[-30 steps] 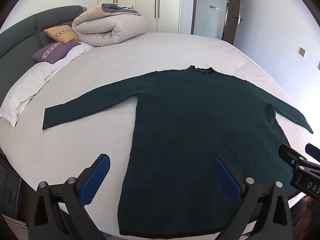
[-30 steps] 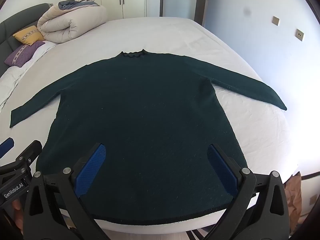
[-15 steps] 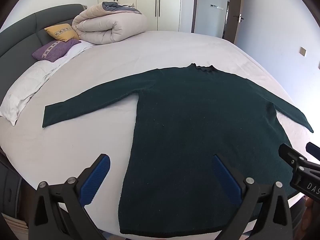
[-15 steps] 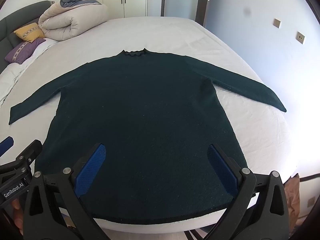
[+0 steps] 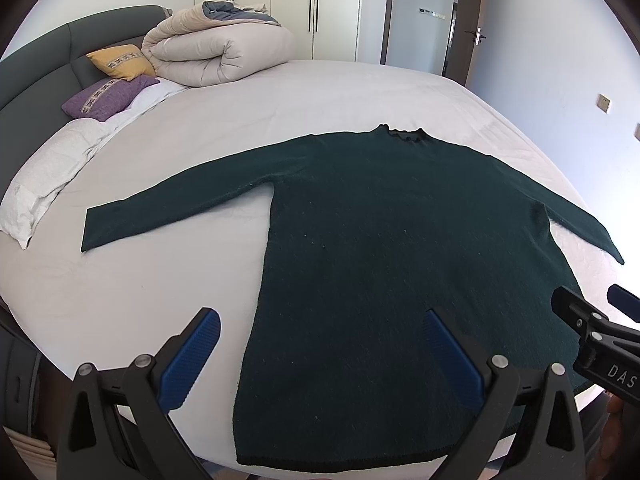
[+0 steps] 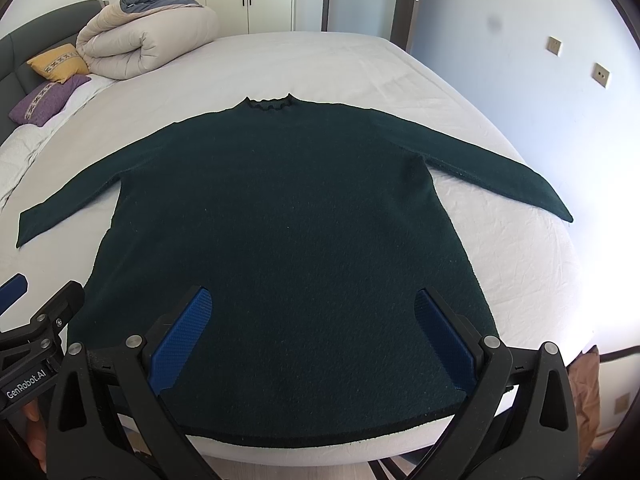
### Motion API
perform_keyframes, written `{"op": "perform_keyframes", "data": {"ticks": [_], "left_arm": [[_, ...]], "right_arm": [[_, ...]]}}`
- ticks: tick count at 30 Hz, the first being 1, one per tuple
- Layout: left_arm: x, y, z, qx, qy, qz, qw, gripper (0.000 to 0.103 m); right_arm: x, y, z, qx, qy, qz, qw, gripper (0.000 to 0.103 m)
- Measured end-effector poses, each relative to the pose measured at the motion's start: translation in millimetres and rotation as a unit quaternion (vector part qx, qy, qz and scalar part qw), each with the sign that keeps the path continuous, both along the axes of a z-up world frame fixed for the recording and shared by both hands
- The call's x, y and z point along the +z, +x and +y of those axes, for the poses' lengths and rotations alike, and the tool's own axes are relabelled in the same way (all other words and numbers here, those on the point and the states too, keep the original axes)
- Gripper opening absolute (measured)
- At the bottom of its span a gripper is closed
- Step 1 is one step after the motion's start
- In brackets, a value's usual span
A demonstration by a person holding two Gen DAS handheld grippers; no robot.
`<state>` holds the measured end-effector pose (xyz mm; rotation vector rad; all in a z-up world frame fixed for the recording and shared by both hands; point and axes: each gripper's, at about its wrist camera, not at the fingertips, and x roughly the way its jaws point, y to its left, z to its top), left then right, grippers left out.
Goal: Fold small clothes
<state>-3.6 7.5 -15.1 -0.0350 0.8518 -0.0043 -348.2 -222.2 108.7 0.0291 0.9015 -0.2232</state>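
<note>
Nearest, the left claw and right claw both gape wide with nothing between their blue pads, poised over the hem; the dark green sweater lies flat on the bed, sleeves spread; beyond, a rolled duvet.

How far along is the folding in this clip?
Done: the sweater is spread flat on the bed, both sleeves out. In hand: nothing; the left tongs and right tongs hover open above the hem, gripping no cloth. Left: every fold, sleeves and body alike.
</note>
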Motion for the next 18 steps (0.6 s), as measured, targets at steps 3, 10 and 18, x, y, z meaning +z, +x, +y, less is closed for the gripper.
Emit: {"op": "perform_keyframes", "data": {"ticks": [3, 10, 18], "left_arm": [[-0.3, -0.2, -0.4, 0.000, 0.000, 0.000, 1.0000, 0.103], [-1.4, -0.5, -1.6, 0.000, 0.000, 0.002, 1.0000, 0.103], [-3.8, -2.2, -2.5, -0.002, -0.003, 0.003, 1.0000, 0.103]], "right_arm": [[-0.5, -0.1, 0.0, 0.000, -0.001, 0.000, 1.000, 0.103], [-2.2, 0.6, -0.2, -0.001, 0.000, 0.001, 1.000, 0.103], [-2.2, 0.7, -0.3, -0.001, 0.000, 0.002, 1.000, 0.103]]}}
